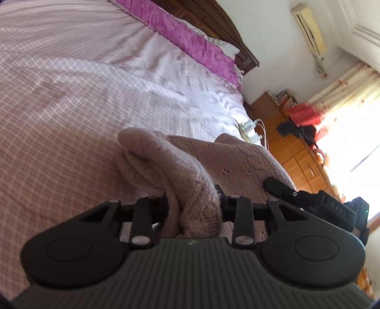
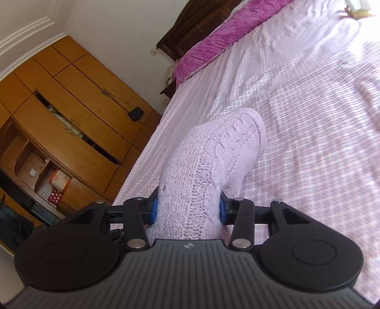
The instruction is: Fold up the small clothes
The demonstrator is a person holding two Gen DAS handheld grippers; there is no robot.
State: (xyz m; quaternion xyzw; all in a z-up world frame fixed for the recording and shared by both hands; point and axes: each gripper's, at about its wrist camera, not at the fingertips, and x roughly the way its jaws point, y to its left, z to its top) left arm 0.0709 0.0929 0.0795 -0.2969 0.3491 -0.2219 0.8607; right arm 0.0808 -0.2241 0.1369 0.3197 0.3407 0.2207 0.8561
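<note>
A pale pink knitted garment point(image 1: 190, 166) lies bunched over the checked bedspread point(image 1: 71, 107). My left gripper point(image 1: 193, 209) is shut on a thick fold of it, and the knit hides the fingertips. Another black gripper point(image 1: 308, 197) shows at the right of the left wrist view, its tip resting on the same garment. In the right wrist view, my right gripper point(image 2: 187, 209) is shut on a cable-knit part of the garment point(image 2: 213, 154), which bulges up between the blue pads point(image 2: 154, 209) and drapes forward onto the bedspread point(image 2: 308, 118).
A purple pillow point(image 1: 197, 42) and dark wooden headboard point(image 1: 213, 16) lie at the bed's far end. A wooden wardrobe point(image 2: 71, 107) stands left of the bed. A wooden cabinet point(image 1: 296, 147) with clutter and a bright curtained window point(image 1: 351, 114) are on the other side.
</note>
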